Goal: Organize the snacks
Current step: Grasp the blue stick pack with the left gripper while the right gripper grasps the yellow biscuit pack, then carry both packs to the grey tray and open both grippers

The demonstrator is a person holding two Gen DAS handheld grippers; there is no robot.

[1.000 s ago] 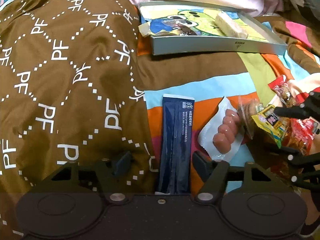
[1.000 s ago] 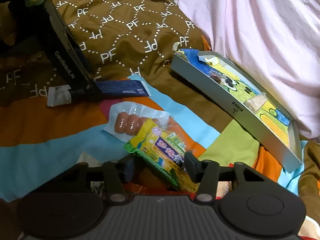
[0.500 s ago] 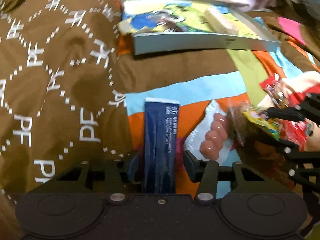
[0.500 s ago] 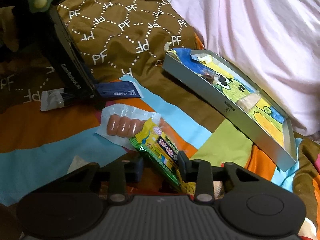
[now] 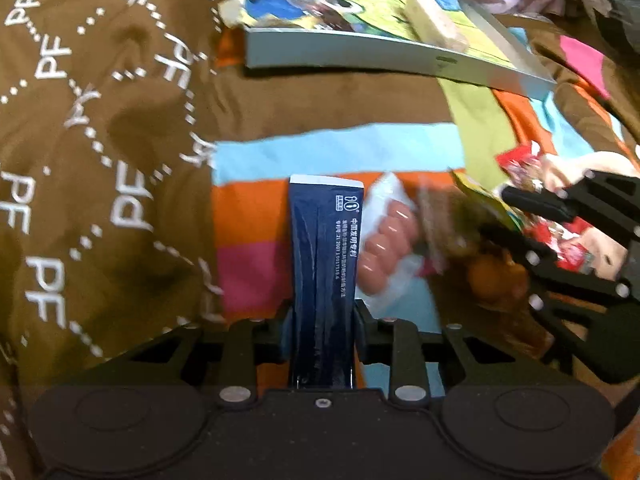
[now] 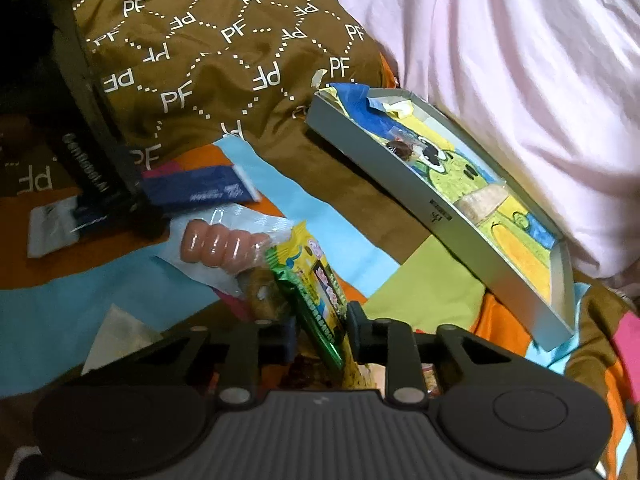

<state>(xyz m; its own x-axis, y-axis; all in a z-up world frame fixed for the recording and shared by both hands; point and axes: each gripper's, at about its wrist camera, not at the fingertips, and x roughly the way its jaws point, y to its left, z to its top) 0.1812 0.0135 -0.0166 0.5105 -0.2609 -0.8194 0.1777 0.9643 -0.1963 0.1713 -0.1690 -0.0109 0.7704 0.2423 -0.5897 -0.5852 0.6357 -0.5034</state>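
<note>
My left gripper (image 5: 322,316) is shut on a long dark blue packet (image 5: 324,256), which lies lengthwise between its jaws over the striped blanket; the packet also shows in the right wrist view (image 6: 196,192). My right gripper (image 6: 318,328) is shut on a yellow-green snack bag (image 6: 316,292), tilted on edge. A clear pack of pink sausages (image 6: 220,244) lies between the two, also in the left wrist view (image 5: 384,248). A grey tray (image 6: 400,176) with a cartoon picture holds a pale bar (image 6: 484,200) and a small dark sweet (image 6: 400,148).
Red snack packets (image 5: 560,240) lie under the right gripper (image 5: 560,216). A brown PF-patterned quilt (image 5: 100,120) covers the left. A pink sheet (image 6: 520,60) rises behind the tray. A white paper scrap (image 6: 116,336) lies at the lower left.
My left gripper closed on the blue packet and moved forward. My right gripper closed on the yellow-green bag and tipped it on edge, nearer the tray.
</note>
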